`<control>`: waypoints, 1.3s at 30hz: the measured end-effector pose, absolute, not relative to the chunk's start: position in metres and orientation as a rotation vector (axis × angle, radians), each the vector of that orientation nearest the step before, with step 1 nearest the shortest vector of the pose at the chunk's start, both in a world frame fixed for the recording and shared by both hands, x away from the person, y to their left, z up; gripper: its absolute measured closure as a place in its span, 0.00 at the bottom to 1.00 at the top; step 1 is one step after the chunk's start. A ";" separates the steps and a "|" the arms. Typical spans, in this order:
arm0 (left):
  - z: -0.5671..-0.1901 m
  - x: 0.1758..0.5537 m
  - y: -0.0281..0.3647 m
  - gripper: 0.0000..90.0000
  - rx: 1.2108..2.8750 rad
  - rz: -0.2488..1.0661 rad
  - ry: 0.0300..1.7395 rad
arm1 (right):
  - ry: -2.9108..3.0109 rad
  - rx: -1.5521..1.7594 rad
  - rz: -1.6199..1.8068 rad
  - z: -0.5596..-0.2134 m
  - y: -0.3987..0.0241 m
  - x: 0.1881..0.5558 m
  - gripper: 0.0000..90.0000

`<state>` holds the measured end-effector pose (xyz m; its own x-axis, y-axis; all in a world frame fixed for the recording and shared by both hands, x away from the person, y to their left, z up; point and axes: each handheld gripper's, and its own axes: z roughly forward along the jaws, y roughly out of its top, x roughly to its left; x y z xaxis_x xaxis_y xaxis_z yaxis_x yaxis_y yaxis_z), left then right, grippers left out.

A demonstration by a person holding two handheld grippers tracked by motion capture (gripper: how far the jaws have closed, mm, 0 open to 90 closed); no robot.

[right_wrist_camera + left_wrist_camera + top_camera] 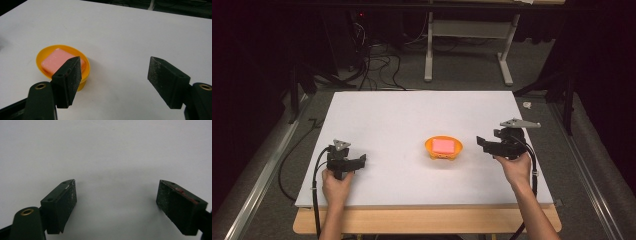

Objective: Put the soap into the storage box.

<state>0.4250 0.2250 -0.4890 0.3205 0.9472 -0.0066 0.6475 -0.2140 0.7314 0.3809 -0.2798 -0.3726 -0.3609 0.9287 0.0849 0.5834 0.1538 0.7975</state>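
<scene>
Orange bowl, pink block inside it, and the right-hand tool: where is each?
Orange bowl [428, 145]: high view, on its left rim.
Pink block [443, 145]: high view, on its flat top face.
Right gripper [481, 143]: high view, midway between its fingers, which stand apart, empty.

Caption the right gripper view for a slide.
Open right tongs above the white table, beside an orange bowl holding a pink block.

Right gripper view: black jaw hides near corner of pink block [58, 60] & part of orange bowl [47, 53] rim; bowl's markings in high view too small to tell.
</scene>
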 end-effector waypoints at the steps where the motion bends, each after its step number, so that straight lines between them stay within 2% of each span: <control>1: -0.489 0.425 0.225 0.19 1.952 0.603 1.403 | 2.006 1.441 1.081 -0.373 -0.281 0.380 0.31; 39: -0.489 0.425 0.225 0.19 1.951 0.604 1.404 | 1.952 1.523 1.121 -0.395 -0.308 0.367 0.31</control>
<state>0.4251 0.2251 -0.4890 0.3202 0.9473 -0.0058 0.6475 -0.2143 0.7313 0.3665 -0.3084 -0.3954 -0.3110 0.9391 0.1465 0.5998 0.0744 0.7967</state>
